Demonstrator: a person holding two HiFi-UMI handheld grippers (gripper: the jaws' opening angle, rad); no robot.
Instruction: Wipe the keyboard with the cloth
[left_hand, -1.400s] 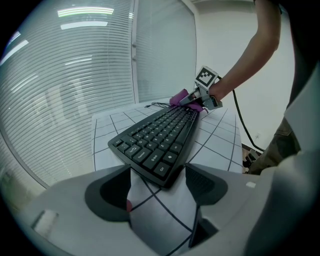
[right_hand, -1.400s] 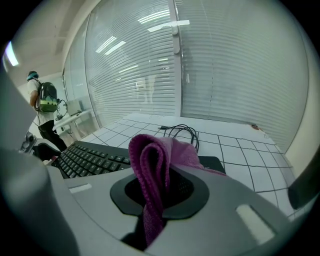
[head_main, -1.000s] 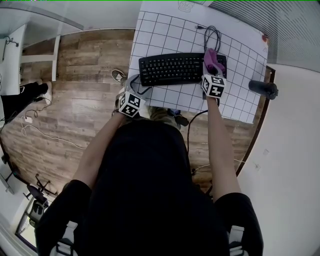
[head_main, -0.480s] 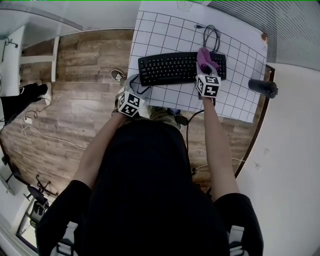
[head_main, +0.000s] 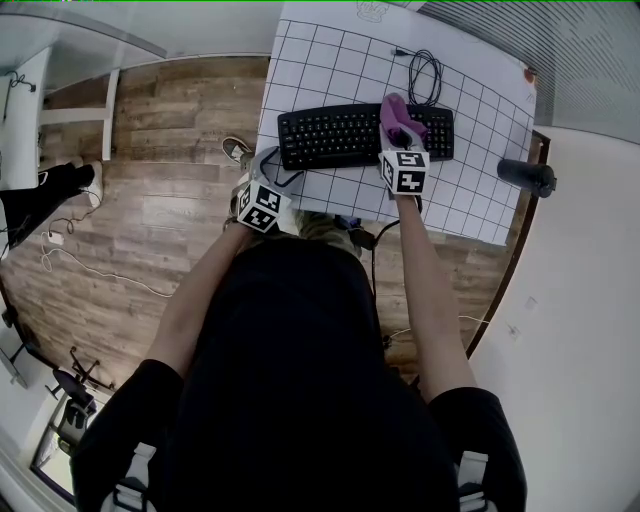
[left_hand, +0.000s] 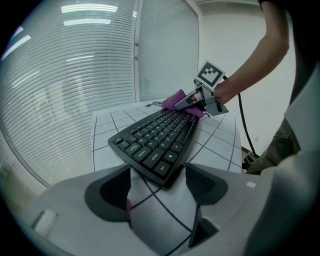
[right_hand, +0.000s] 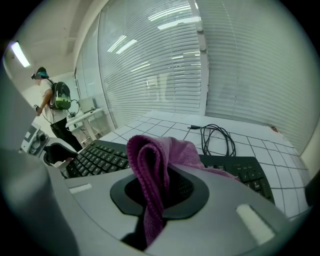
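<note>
- Two jaws of the right gripper (right_hand: 161, 194) are clamped on a folded purple cloth (right_hand: 150, 160), which rests on the right half of the black keyboard (head_main: 335, 135).
- The left gripper (left_hand: 158, 190) is held with jaws apart at the keyboard's left end, over the white gridded mat (head_main: 470, 195).

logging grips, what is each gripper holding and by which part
Right gripper pinches the purple cloth by a bunched fold, the rest draping onto the keyboard. Left gripper is open, holding nothing.

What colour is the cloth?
Purple. The cloth shows best in the right gripper view.
</note>
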